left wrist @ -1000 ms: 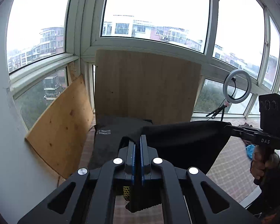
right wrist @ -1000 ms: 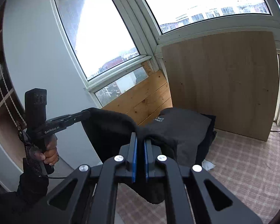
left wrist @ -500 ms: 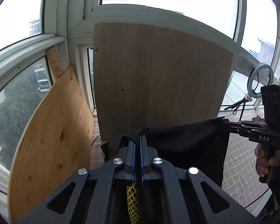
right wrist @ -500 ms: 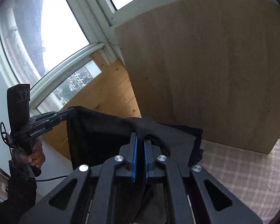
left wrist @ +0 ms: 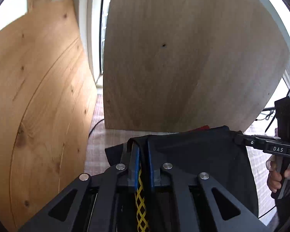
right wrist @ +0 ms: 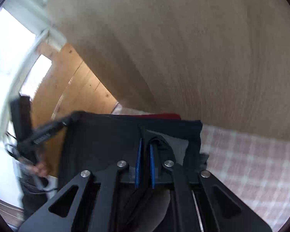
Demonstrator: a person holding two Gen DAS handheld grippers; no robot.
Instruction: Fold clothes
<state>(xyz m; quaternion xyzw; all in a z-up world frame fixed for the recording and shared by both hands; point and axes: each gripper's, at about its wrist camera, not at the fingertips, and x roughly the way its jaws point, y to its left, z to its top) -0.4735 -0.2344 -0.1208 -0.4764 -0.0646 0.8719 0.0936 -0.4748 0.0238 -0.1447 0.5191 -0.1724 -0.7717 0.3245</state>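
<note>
A black garment [left wrist: 199, 152] hangs stretched between my two grippers. My left gripper [left wrist: 142, 145] is shut on one top corner of it. My right gripper [right wrist: 145, 145] is shut on the other top corner; it also shows in the left wrist view [left wrist: 237, 136], pinching the cloth's edge. In the right wrist view the black garment [right wrist: 106, 135] spreads toward the left gripper [right wrist: 67, 120]. Behind it lie dark blue [right wrist: 183, 125] and red [right wrist: 164, 115] clothes on the checked cloth.
A large wooden board [left wrist: 183, 58] stands close ahead, with a second pine board [left wrist: 38, 106] leaning on the left. A pink checked cloth [right wrist: 251, 164] covers the surface. A thin cable [left wrist: 94, 127] runs by the boards. Windows are behind the boards.
Both grippers have moved forward and tilted down toward the boards, carrying the stretched garment. The windows have left the view and the boards fill it. The right view is blurred by motion.
</note>
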